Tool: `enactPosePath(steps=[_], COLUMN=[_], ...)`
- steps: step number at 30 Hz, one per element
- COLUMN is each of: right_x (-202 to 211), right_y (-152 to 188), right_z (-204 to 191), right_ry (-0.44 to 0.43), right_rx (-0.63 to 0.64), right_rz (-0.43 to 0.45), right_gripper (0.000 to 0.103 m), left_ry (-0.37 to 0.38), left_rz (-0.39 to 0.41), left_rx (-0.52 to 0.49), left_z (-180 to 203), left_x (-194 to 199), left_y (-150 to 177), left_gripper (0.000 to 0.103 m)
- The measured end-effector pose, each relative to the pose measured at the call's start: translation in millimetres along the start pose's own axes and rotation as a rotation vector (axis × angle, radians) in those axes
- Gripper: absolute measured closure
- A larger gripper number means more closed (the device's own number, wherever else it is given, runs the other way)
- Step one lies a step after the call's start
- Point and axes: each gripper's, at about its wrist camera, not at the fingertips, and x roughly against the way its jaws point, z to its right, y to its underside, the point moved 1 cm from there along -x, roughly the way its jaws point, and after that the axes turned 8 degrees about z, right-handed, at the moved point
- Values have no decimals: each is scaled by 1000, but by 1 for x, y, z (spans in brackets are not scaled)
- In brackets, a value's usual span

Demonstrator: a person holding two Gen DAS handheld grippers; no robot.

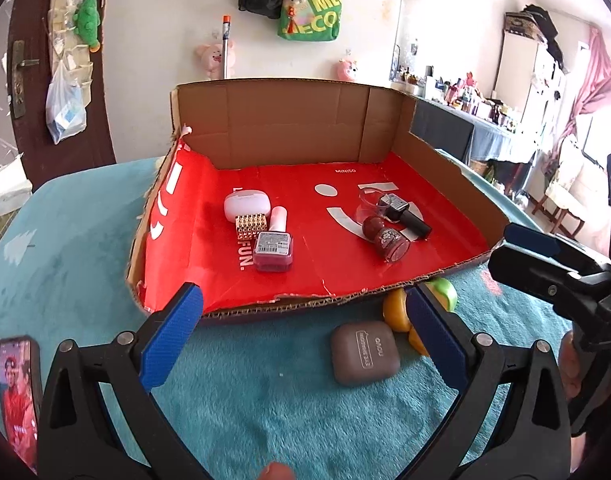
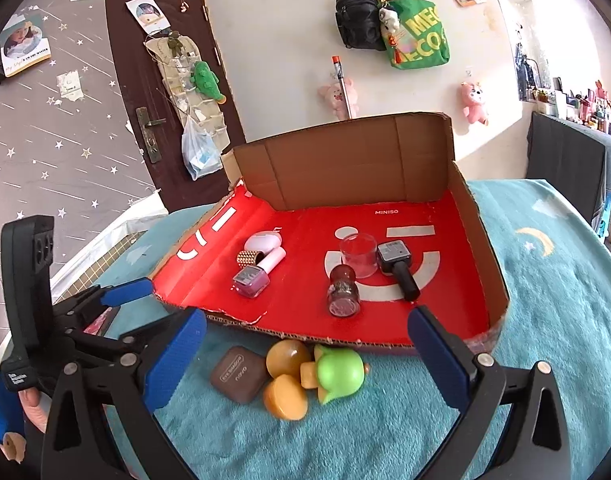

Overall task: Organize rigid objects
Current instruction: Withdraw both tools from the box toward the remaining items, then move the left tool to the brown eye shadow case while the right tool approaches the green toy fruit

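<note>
Cardboard forms the shallow red-lined tray [image 1: 445, 160] on the teal fleece cover [image 1: 265, 400]; inside lie a white oval case [image 1: 247, 207], a gold studded piece [image 1: 250, 227] and a pink polish bottle [image 1: 274, 246] at the left, a clear plastic cup [image 2: 358, 255], a dark red round bottle [image 2: 342, 290] and a black-capped bottle [image 2: 397, 270] at the right; outside, against its front edge, sit a brown eyeshadow compact [image 2: 238, 373], two amber discs [image 2: 286, 396] and a green toy [image 2: 339, 374]; the left gripper [image 1: 305, 340] and right gripper [image 2: 309, 356] both gape wide, holding nothing.

Bright daylight enters from the right; both fisheye views are sharp, with curved, dark-vignetted edges.
</note>
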Motion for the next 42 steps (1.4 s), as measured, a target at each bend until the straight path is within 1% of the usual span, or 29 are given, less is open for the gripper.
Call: enactPosePath(steps=[5, 15, 26, 37, 42], right_x=[6, 14, 7, -7, -8], right_y=[9, 27, 50, 65, 64], right_z=[-2, -2, -2, 8, 16], right_ry=[11, 50, 74, 131, 147], right_rx=[15, 33, 53, 58, 43], right_rz=[-4, -22, -83, -145, -147], right_gripper=[0, 0, 0, 9, 9], left_ry=[-22, -19, -18, 11, 16], left_rz=[0, -48, -107, -154, -171], left_rx=[4, 33, 62, 75, 73], left_z=[0, -1, -2, 1, 8], left_x=[6, 4, 0, -10, -18], left_y=[9, 33, 56, 66, 64], left_gripper=[0, 0, 0, 0, 0])
